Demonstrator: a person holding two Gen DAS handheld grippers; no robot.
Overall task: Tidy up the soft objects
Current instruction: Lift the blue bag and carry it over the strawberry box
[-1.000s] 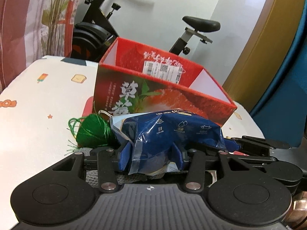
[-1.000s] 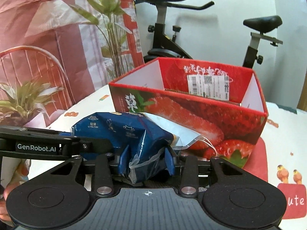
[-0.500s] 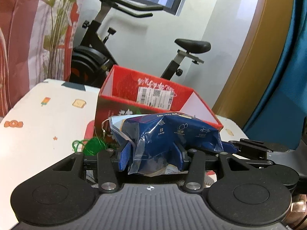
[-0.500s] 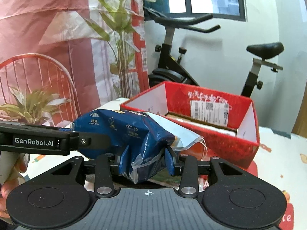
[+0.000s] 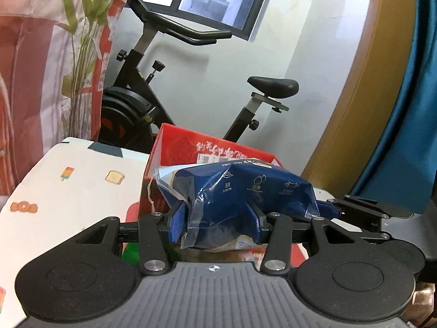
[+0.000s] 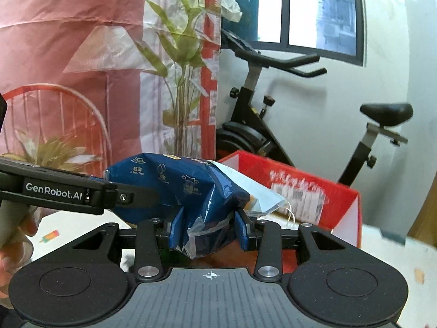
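Pack (image 5: pixel 240 191) above red box (image 5: pixel 174 147)

Wall: pale white wall (image 6: pixel 314 114) behind everything.
Window: dark-framed window (image 6: pixel 308 13) high up, showing bright daylight and a building outside.
Exercise bike: black exercise bike (image 5: pixel 142 101) against the wall, with curved handlebars and a black saddle (image 5: pixel 273 87).
Curtains: pink-and-red printed curtain (image 6: pixel 68 63) with green leaf patterns on one side; teal curtain (image 5: pixel 409 95) on the other.
Trim: curved tan wooden frame (image 5: pixel 355 95) beside the teal curtain.
Table: white tablecloth (image 5: pixel 68 191) with small cartoon prints.
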